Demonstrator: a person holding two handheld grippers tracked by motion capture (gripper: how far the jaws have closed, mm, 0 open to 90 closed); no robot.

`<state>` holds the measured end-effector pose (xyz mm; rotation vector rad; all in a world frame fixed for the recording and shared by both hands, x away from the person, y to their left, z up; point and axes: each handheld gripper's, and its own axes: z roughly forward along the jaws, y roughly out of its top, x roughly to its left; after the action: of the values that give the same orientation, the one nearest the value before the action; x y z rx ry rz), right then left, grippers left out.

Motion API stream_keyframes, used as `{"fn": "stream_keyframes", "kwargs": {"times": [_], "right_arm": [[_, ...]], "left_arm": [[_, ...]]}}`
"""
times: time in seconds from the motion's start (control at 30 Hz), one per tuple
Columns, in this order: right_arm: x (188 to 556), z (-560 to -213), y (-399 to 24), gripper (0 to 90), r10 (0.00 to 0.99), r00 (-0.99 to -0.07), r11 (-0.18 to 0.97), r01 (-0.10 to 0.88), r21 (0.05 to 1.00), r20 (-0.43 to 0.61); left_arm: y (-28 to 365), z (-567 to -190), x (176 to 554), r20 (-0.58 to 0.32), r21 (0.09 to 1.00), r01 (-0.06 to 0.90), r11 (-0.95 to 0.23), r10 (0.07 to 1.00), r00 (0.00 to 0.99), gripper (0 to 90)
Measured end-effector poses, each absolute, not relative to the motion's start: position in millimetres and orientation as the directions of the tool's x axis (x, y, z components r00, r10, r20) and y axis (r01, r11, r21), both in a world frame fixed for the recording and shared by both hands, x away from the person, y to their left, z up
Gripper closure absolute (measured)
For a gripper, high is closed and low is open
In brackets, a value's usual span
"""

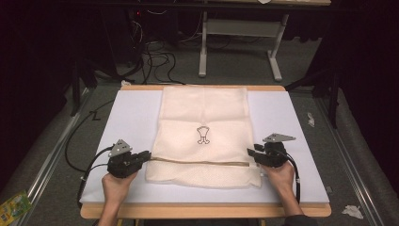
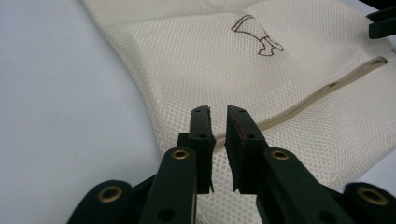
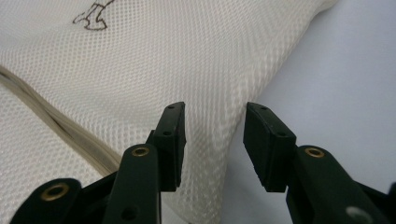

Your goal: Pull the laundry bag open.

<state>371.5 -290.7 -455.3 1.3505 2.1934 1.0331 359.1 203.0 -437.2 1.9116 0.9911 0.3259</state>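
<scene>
The high view looks forward and down from above the person's side onto the pale blue table top [image 1: 131, 117]. Each gripper view sits low and very near, facing inward along the cream mesh laundry bag [image 1: 203, 117] [image 2: 196, 70] [image 3: 187, 51], which all views share.

The mesh bag's [image 2: 280, 70] small printed figure [image 1: 203, 134] is too small to identify.
</scene>
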Motion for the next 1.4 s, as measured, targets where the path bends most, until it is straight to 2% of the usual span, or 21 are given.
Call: {"fn": "stream_keyframes", "kwargs": {"times": [0.17,0.27,0.57,0.97,1.0,1.13,1.23,1.4], "right_arm": [[368.2,-448.0,-294.0,59.7,0.879,-0.474,0.263,0.582,0.770,0.058],[365.6,-439.5,-298.2,60.0,0.880,-0.470,0.239,0.565,0.790,0.069],[363.2,-426.6,-311.8,55.6,0.892,-0.444,0.188,0.536,0.823,0.085],[353.6,-414.5,-334.2,45.6,0.913,-0.398,0.122,0.473,0.872,0.088],[352.2,-413.7,-337.3,42.0,0.917,-0.391,0.114,0.457,0.882,0.084],[349.4,-413.4,-343.6,38.5,0.922,-0.379,0.100,0.428,0.898,0.078],[347.2,-413.6,-349.9,35.5,0.923,-0.368,0.055,0.414,0.908,0.112],[343.8,-413.3,-357.1,34.8,0.928,-0.351,0.018,0.382,0.924,0.127]], "left_arm": [[205.5,-434.2,359.6,-0.166,0.838,0.496,-0.228,0.759,0.630,70.9],[205.8,-429.8,360.6,-0.155,0.844,0.489,-0.219,0.773,0.615,63.6],[208.2,-419.7,364.4,-0.157,0.863,0.471,-0.182,0.790,0.593,53.4],[221.6,-411.2,362.6,-0.146,0.884,0.440,-0.156,0.804,0.577,43.9],[223.3,-411.2,363.1,-0.137,0.883,0.442,-0.156,0.816,0.562,42.7],[229.4,-412.2,363.7,-0.161,0.891,0.439,-0.113,0.827,0.539,38.4],[232.7,-413.3,364.8,-0.170,0.887,0.450,-0.103,0.833,0.526,35.2],[234.5,-412.6,364.8,-0.175,0.886,0.453,-0.099,0.833,0.525,35.0]]}}
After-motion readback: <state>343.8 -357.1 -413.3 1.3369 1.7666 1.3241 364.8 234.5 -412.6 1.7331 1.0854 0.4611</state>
